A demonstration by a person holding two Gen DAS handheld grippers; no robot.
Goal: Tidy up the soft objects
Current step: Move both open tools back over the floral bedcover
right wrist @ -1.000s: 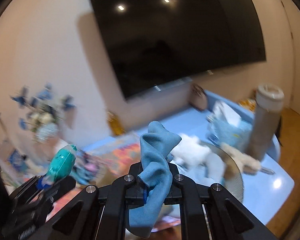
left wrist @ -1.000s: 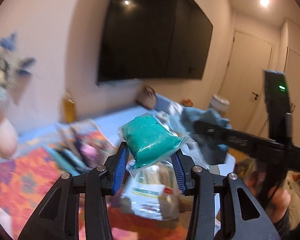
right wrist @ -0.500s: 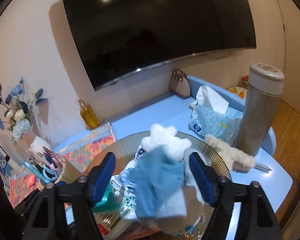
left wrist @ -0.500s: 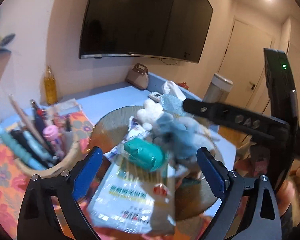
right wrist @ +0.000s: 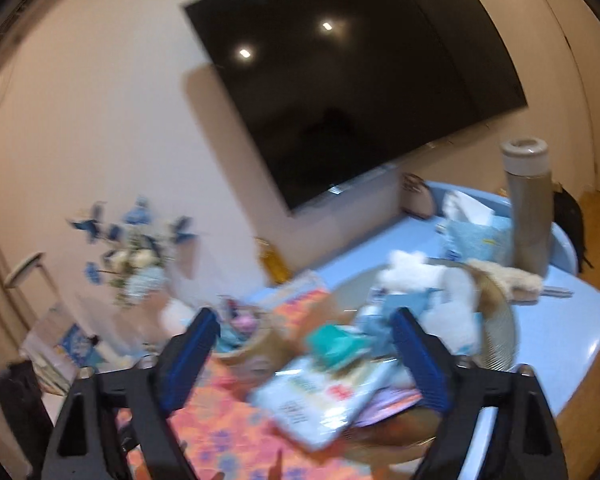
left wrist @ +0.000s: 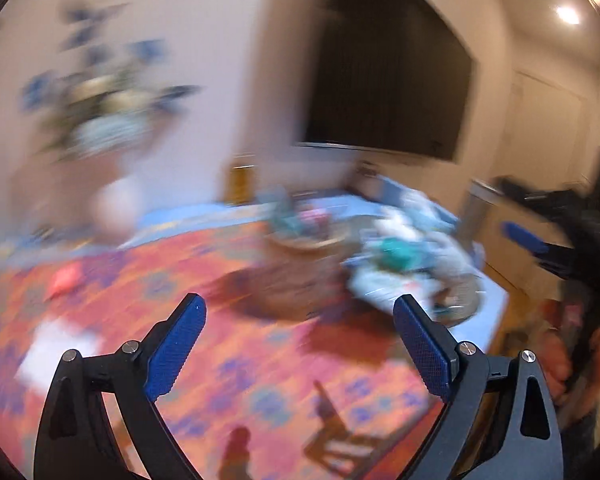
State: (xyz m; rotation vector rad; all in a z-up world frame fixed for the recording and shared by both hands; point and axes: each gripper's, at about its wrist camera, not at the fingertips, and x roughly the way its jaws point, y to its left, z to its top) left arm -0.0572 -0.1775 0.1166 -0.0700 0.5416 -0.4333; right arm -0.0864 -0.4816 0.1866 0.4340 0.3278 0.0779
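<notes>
1. Fingers of the left gripper [left wrist: 298, 322] stand wide apart with nothing between the blue pads, above an orange patterned cloth [left wrist: 228, 344]; this view is heavily blurred.
2. Fingers of the right gripper [right wrist: 302, 334] are likewise spread apart and empty.
3. Soft objects sit heaped in a round tray [right wrist: 504, 344] at about 2 o'clock in the right wrist view: a teal packet [right wrist: 336, 346] lies on a white plastic pack [right wrist: 324, 396], with a blue cloth [right wrist: 404, 304] and a white plush [right wrist: 416, 272] just behind.
4. From the left wrist the same pile appears at 2 o'clock, the teal packet [left wrist: 394, 252] on top.
5. Beyond the tray, at 1 o'clock in the right view, stand a tissue pack [right wrist: 476, 232] and a grey flask [right wrist: 528, 200]; a dark TV [right wrist: 352, 80] hangs at 12.
</notes>
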